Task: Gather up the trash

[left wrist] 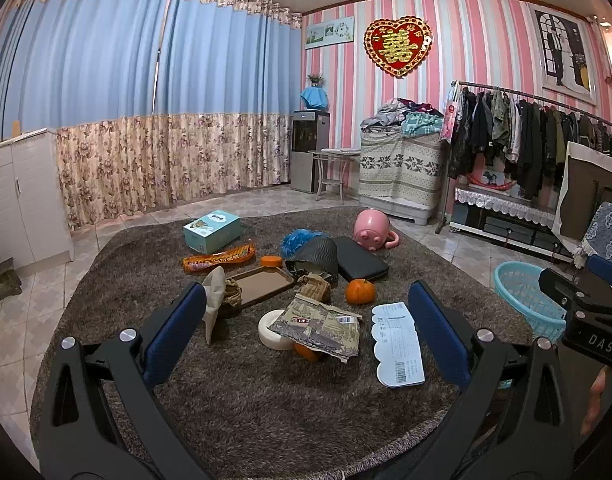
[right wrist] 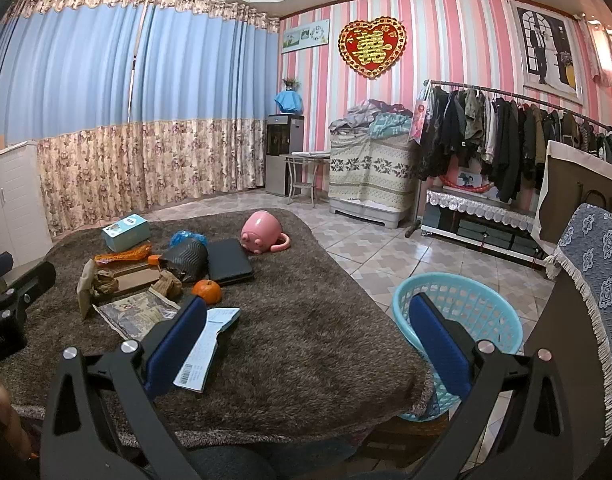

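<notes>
A brown shaggy cloth covers the table (left wrist: 266, 400). On it lie a torn printed wrapper (left wrist: 319, 326), a white paper card with a barcode (left wrist: 397, 344), an orange snack wrapper (left wrist: 218, 259) and a crumpled tan paper (left wrist: 214, 300). My left gripper (left wrist: 306, 320) is open above the near side, the torn wrapper between its blue pads. My right gripper (right wrist: 306, 328) is open over the table's right part; the card (right wrist: 206, 352) lies by its left finger. A light blue basket (right wrist: 457, 320) stands on the floor at the table's right edge.
Also on the table are a tangerine (left wrist: 360, 291), a white round lid (left wrist: 274, 330), a brown tray (left wrist: 262, 285), a teal box (left wrist: 212, 231), a black case (left wrist: 359, 258), a dark hat (left wrist: 315, 256) and a pink pig pot (left wrist: 371, 229). A cloth-draped chair (right wrist: 585, 300) stands right.
</notes>
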The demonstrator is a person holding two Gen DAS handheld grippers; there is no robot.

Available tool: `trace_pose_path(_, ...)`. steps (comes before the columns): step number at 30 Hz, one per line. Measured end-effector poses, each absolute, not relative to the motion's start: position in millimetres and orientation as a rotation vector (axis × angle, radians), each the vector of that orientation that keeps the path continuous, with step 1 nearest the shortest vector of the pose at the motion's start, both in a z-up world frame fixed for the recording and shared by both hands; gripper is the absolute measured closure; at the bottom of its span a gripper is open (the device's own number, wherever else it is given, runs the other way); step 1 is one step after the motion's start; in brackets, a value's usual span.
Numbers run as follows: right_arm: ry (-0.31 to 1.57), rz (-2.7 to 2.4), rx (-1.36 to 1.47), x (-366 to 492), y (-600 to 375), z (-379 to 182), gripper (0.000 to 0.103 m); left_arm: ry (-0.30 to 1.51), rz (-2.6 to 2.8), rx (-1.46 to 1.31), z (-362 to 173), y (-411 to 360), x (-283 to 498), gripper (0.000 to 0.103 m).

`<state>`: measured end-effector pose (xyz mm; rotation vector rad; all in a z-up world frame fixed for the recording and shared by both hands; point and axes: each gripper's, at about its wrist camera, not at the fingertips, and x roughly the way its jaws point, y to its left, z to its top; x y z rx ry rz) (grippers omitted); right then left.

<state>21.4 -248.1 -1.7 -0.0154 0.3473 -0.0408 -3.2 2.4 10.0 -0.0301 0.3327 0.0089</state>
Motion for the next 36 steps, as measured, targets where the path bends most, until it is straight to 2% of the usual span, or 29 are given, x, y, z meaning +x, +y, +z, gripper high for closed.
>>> trace_pose_path(24, 0.347, -0.043, -0.020, 20.5, -250.0, -1.0, 0.004, 0.344, 0.021, -0.043, 3.1, 13.5, 3.9, 0.005)
trace_pose_path(36, 0.376, -0.054, 0.002, 39.9, -262.1, -18.5, 0.004, 0.389, 0.012, -0.059, -22.2, 17.9, 24.4, 0.005)
